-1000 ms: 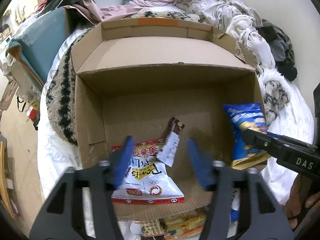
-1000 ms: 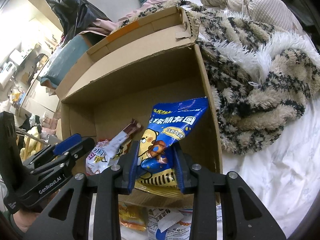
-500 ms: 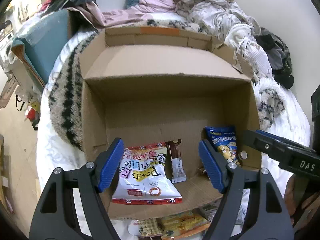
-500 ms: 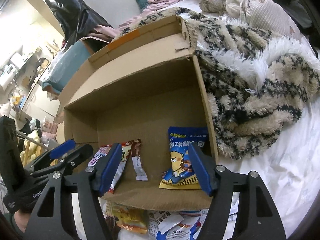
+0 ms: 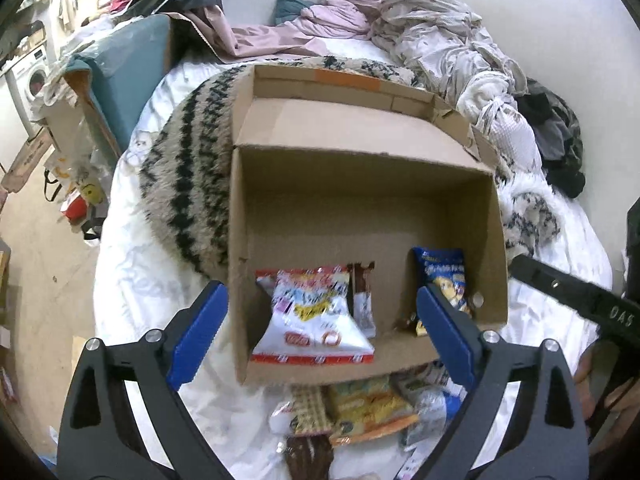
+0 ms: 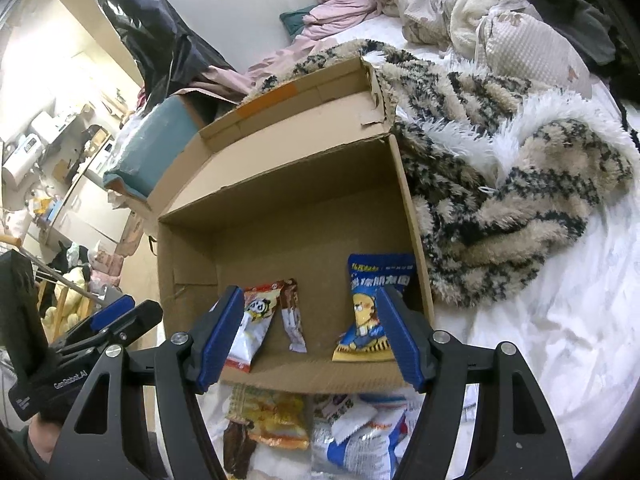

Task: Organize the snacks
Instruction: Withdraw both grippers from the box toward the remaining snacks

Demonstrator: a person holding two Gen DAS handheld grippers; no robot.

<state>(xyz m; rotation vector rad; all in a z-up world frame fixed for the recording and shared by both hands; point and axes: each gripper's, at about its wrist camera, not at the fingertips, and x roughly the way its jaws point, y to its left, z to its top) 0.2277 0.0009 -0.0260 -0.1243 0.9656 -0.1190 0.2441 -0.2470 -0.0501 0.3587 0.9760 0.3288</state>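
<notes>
Dropped blue bag [image 6: 374, 312] — both grippers empty.

Loose snack packets [image 6: 276, 424] half hidden behind box front wall [image 6: 320, 380], print blurred

The blue foil snack bag [image 6: 374, 312], earlier pinched upright by the right gripper [image 6: 312, 336], now lies flat in the brown cardboard box [image 6: 280, 216]. Both jaw pairs have just been opening, the left gripper [image 5: 320, 332] widest, with nothing gripped. Both have pulled back from the box.

Three snack packets [image 6: 370, 312] in cardboard box [image 6: 288, 184]
</notes>
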